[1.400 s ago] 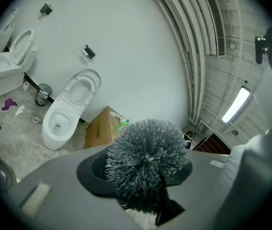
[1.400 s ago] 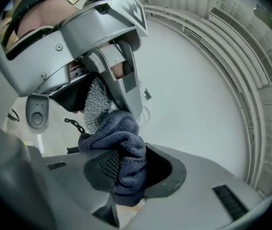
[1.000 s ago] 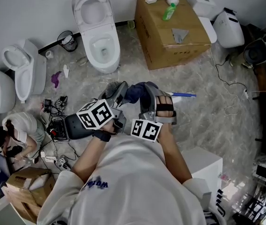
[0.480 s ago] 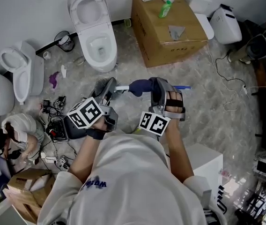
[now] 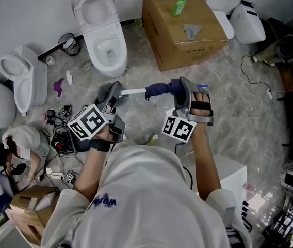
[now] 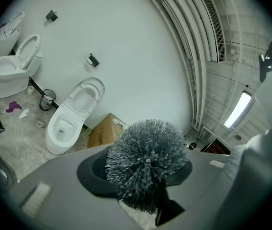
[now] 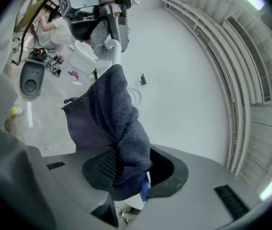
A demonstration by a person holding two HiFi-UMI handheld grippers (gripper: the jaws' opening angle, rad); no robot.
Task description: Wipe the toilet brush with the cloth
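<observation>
Left tool [image 5: 111, 91] clamps grey-bristled white toilet brush [image 6: 145, 162] by its head; right tool [image 5: 181, 89] grips dark-blue knit cloth [image 7: 119, 128], jaws just opening slightly, so it should keep the cloth wrapped round the handle [image 5: 133, 92].

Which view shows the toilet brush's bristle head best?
Left gripper view: the bristle head fills the middle, bristles sharp. The head view shows a grey tuft; the right gripper view shows it small, above the cloth.
</observation>
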